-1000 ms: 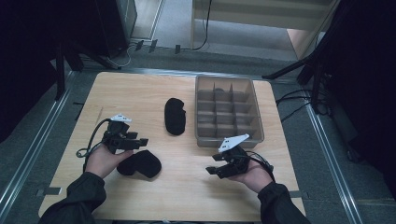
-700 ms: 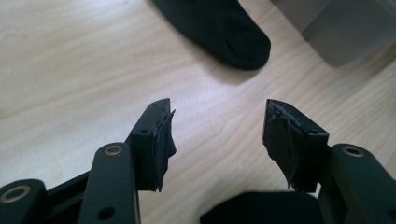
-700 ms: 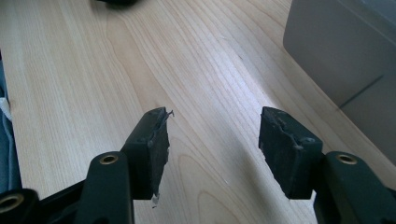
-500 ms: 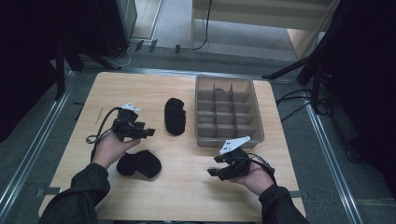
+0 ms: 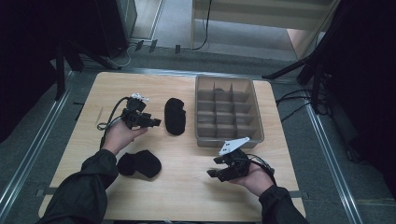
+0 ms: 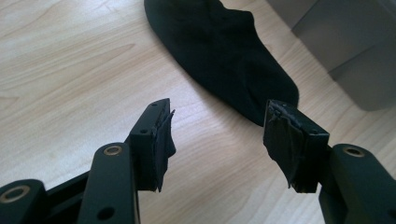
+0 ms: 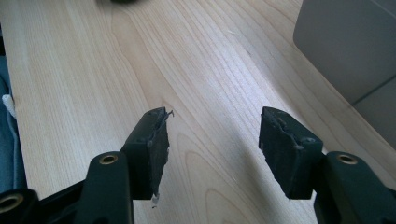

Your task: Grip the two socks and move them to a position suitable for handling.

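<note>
While the high view is looking down on the wooden counter point(image 5: 187, 186), the left claw point(image 5: 154, 122) is hanging above it, held in the person's left hand point(image 5: 119, 135), and it is pointing toward a long black sock point(image 5: 175, 115) that is lying flat just beside its tips. Nothing is sitting between its jaws, and they are standing apart. A second black sock point(image 5: 140, 163), bunched up, is lying nearer to the person, close to the left sleeve point(image 5: 88, 186). A grey divided tray point(image 5: 254, 135) is standing on the far right part of the counter, just to the right of the long sock and not touching it. The right claw point(image 5: 212, 173) is resting low in the right hand point(image 5: 254, 177) in front of the tray, apart from both socks, and it is holding nothing.

Where the left gripper view is looking along its own jaws, the left claw point(image 6: 217, 135) is standing wide and empty. The long black sock point(image 6: 224, 51) is lying on the counter point(image 6: 70, 70) just ahead, and its near end is reaching to beside the right-hand pad point(image 6: 280, 140); whether the two are touching cannot be told. A grey wall of the tray point(image 6: 345, 42) is showing at the upper right.

Along the right gripper view, the right claw point(image 7: 212, 140) is also standing wide with only bare counter point(image 7: 187, 60) between the pads. The tray wall point(image 7: 350, 51) is standing at the right.
</note>
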A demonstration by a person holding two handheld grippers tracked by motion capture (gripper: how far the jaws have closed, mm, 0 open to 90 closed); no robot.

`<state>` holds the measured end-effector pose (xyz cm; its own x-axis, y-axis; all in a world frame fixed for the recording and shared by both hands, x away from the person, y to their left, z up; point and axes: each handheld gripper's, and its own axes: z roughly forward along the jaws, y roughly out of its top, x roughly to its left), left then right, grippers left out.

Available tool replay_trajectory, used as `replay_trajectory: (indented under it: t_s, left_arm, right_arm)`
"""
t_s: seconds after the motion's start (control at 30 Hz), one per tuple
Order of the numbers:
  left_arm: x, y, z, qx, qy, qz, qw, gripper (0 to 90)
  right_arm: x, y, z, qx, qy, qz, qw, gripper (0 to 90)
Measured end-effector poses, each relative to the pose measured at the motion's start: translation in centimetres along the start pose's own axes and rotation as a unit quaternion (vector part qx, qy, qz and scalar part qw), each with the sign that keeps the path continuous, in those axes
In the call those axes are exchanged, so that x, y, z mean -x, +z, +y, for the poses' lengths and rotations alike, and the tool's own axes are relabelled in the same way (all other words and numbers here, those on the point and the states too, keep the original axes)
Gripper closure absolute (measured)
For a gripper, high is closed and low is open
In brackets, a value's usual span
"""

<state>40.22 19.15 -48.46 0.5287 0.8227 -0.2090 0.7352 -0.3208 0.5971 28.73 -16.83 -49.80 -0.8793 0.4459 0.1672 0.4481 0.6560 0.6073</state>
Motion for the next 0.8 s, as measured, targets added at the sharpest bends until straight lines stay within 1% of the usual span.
replay_trajectory:
  t_s: [0.03, 0.07, 0.17, 0.2, 0.27, 0.3, 0.33, 0.37, 0.4, 0.43, 0.47, 0.57, 0.6, 0.63, 0.7, 0.73, 0.77, 0.8]
  left_arm:
    - [0.0, 0.1, 0.3, 0.003, 0.002, 0.004, 1.0000, 41.8]
    - [-0.1, 0.1, 0.5, 0.004, 0.004, 0.003, 1.0000, 41.8]
    - [-0.1, 0.2, 1.1, -0.001, 0.004, 0.002, 1.0000, 41.8]
    - [-0.1, 0.2, 1.6, -0.002, 0.014, 0.005, 0.9999, 41.8]
    - [-0.1, 0.3, 1.9, -0.002, 0.017, 0.008, 0.9998, 41.8]
    - [-0.1, 0.4, 2.5, -0.003, 0.016, 0.006, 0.9999, 41.8]
    - [-0.1, 0.4, 2.5, -0.003, 0.016, 0.006, 0.9999, 41.9]
    - [-0.1, 0.5, 2.7, 0.003, 0.014, 0.007, 0.9999, 42.0]
    - [-0.2, 0.7, 3.0, -0.002, 0.013, 0.002, 0.9999, 42.0]
    - [-0.2, 0.7, 3.0, -0.002, 0.013, 0.002, 0.9999, 41.9]
    - [-0.1, 1.0, 3.4, -0.007, 0.020, 0.004, 0.9998, 41.9]
    - [0.0, 1.4, 3.8, -0.008, 0.021, 0.004, 0.9997, 41.9]
    - [0.1, 1.6, 3.9, -0.005, 0.022, 0.005, 0.9997, 41.9]
    - [0.3, 1.9, 4.1, 0.002, 0.017, -0.003, 0.9998, 42.3]
    - [0.4, 2.2, 4.2, 0.003, 0.019, -0.002, 0.9998, 42.5]
    - [0.6, 2.7, 4.3, -0.003, 0.022, -0.004, 0.9997, 42.4]
    - [0.6, 2.7, 4.3, -0.003, 0.022, -0.004, 0.9997, 42.4]
    - [0.9, 3.3, 4.7, -0.017, 0.030, 0.001, 0.9994, 42.4]
  right_arm:
    - [0.0, 0.0, 0.0, 0.000, 0.000, 0.000, 1.0000, 42.6]
    - [0.0, 0.0, 0.0, 0.000, -0.001, 0.001, 1.0000, 42.6]
    - [0.0, 0.0, 0.0, 0.001, 0.000, 0.001, 1.0000, 42.6]
    - [0.0, 0.0, 0.0, 0.002, 0.001, 0.001, 1.0000, 42.6]
    - [0.0, 0.0, 0.0, 0.002, 0.001, 0.001, 1.0000, 42.6]
    - [0.0, -0.1, 0.0, 0.003, 0.000, 0.001, 1.0000, 42.6]
    - [0.0, -0.1, 0.0, 0.002, 0.000, 0.001, 1.0000, 42.6]
    - [0.0, 0.0, 0.0, 0.002, 0.001, 0.001, 1.0000, 42.6]
    - [0.0, 0.0, 0.0, 0.001, 0.000, 0.001, 1.0000, 42.6]
    - [0.0, 0.0, 0.0, 0.001, 0.000, 0.001, 1.0000, 42.6]
    - [-0.1, 0.0, 0.0, 0.001, -0.001, 0.002, 1.0000, 42.6]
    - [-0.1, 0.0, 0.0, 0.000, 0.000, 0.002, 1.0000, 42.6]
    - [-0.1, 0.0, 0.0, 0.000, 0.000, 0.002, 1.0000, 42.6]
    - [0.0, -0.1, 0.0, 0.003, 0.000, 0.002, 1.0000, 42.6]
    - [0.0, -0.1, 0.0, 0.004, 0.000, 0.002, 1.0000, 42.6]
    - [0.0, -0.1, 0.0, 0.004, 0.000, 0.001, 1.0000, 42.6]
    - [0.0, -0.1, 0.0, 0.004, 0.000, 0.001, 1.0000, 42.6]
    - [0.0, -0.1, 0.0, 0.004, 0.000, 0.001, 1.0000, 42.6]
